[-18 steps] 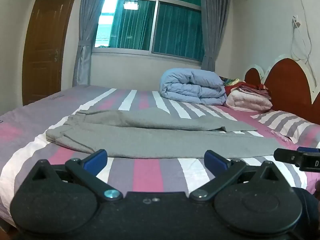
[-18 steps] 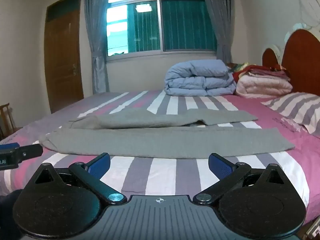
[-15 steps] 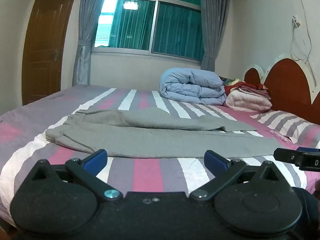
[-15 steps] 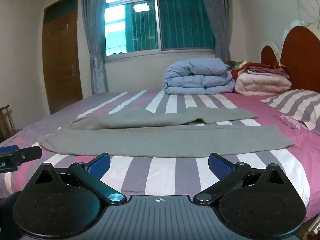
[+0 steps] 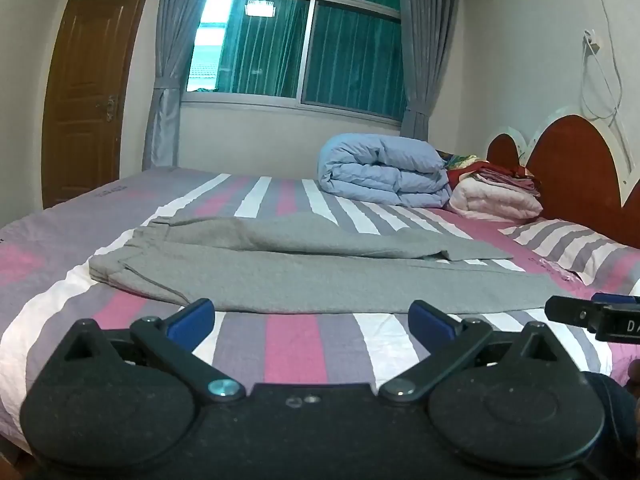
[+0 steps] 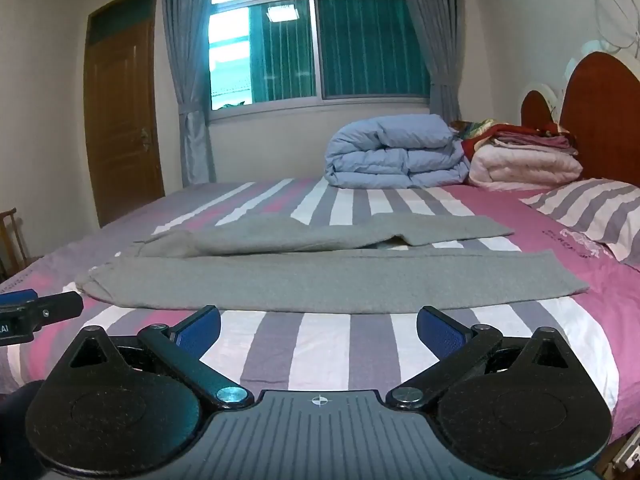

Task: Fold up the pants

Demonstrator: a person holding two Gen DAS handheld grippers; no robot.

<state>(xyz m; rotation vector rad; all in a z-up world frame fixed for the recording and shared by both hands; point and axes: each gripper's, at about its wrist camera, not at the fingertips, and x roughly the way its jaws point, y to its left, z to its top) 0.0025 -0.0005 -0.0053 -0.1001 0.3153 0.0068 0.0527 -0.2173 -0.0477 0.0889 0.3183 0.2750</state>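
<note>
Grey pants (image 5: 280, 276) lie flat across the striped bed, waist to the left, legs running right; the far leg is partly folded over. They also show in the right wrist view (image 6: 248, 280). My left gripper (image 5: 310, 318) is open and empty, just short of the pants' near edge. My right gripper (image 6: 318, 330) is open and empty, also in front of the near edge. Each gripper's tip shows at the side of the other's view.
A folded blue duvet (image 5: 384, 170) and a stack of pink and red blankets (image 5: 496, 196) sit at the far side of the bed. A striped pillow (image 6: 592, 212) lies by the red headboard (image 6: 600, 120). A wooden door (image 5: 88, 92) stands left.
Almost nothing has changed. The right wrist view has shifted slightly; both grippers stay open in front of the pants.
</note>
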